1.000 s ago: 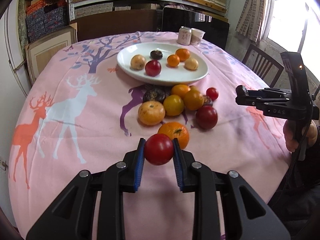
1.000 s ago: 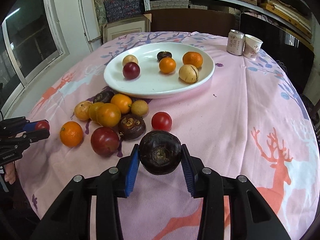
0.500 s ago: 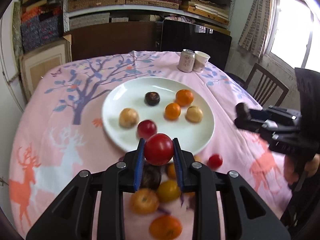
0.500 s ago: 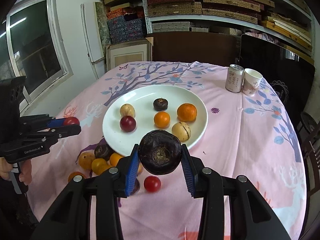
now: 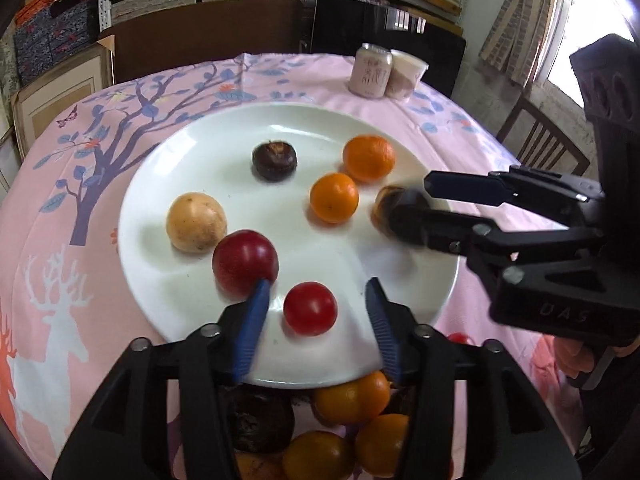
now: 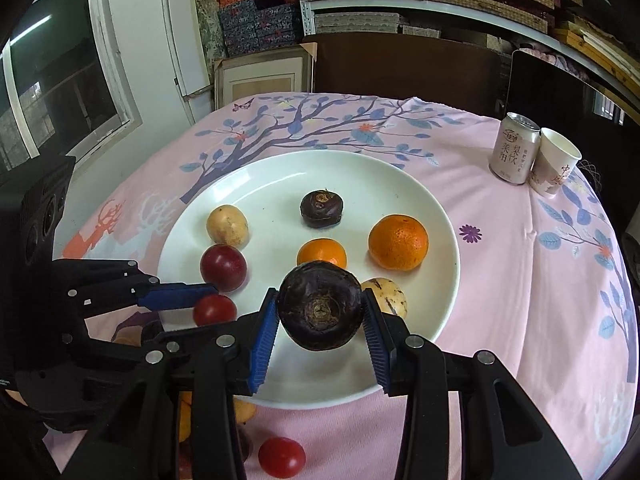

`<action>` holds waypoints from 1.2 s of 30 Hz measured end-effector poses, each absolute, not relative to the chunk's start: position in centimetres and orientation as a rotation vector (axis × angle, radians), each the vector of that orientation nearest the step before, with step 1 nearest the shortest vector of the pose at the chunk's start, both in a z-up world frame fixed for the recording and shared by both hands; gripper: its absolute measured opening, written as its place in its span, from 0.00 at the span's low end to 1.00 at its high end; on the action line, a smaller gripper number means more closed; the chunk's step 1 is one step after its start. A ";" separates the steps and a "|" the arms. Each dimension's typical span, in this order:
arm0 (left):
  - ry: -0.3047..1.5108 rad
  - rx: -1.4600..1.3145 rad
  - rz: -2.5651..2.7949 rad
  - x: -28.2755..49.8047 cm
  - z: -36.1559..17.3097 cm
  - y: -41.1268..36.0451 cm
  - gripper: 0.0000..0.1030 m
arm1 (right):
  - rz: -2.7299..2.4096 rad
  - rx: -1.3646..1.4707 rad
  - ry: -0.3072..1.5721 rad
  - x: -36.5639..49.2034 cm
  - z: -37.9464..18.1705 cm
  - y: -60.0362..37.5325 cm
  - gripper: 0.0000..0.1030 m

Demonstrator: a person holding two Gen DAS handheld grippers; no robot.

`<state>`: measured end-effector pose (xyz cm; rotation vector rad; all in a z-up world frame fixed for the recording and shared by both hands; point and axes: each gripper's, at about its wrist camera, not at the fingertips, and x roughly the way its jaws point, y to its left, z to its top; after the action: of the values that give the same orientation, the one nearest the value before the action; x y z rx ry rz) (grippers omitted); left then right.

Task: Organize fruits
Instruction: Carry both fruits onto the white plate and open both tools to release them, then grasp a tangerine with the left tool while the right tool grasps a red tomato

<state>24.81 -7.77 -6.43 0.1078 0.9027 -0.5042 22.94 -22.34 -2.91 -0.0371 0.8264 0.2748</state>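
Glossy round tomato [image 5: 310, 308], wrinkled dark fruit [image 6: 321, 311]

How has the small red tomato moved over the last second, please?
Yes. The small red tomato went from above the pink tablecloth onto the white plate, where it lies between the left gripper's open jaws.

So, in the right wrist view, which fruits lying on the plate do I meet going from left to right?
Dark red plum → pale yellow fruit → dark brown fruit → large orange. The small orange and the other pale fruit overlap the held fruit, so I leave them out.
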 end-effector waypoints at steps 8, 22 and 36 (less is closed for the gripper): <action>0.802 0.128 -0.479 20.8 -3.0 -4.4 0.77 | 0.279 -0.004 0.802 19.4 -1.9 -23.4 0.52; 0.781 0.249 -0.445 8.0 -6.3 0.2 0.85 | 0.259 0.035 0.781 5.8 -3.7 -23.5 0.58; 0.905 0.289 -0.407 10.4 -9.7 -2.2 0.44 | 0.234 0.025 0.814 2.6 -5.6 -23.3 0.58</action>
<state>10.37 -2.25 -9.74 0.2885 0.9047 -0.4068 2.64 -23.32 -5.58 0.0251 0.8138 0.2342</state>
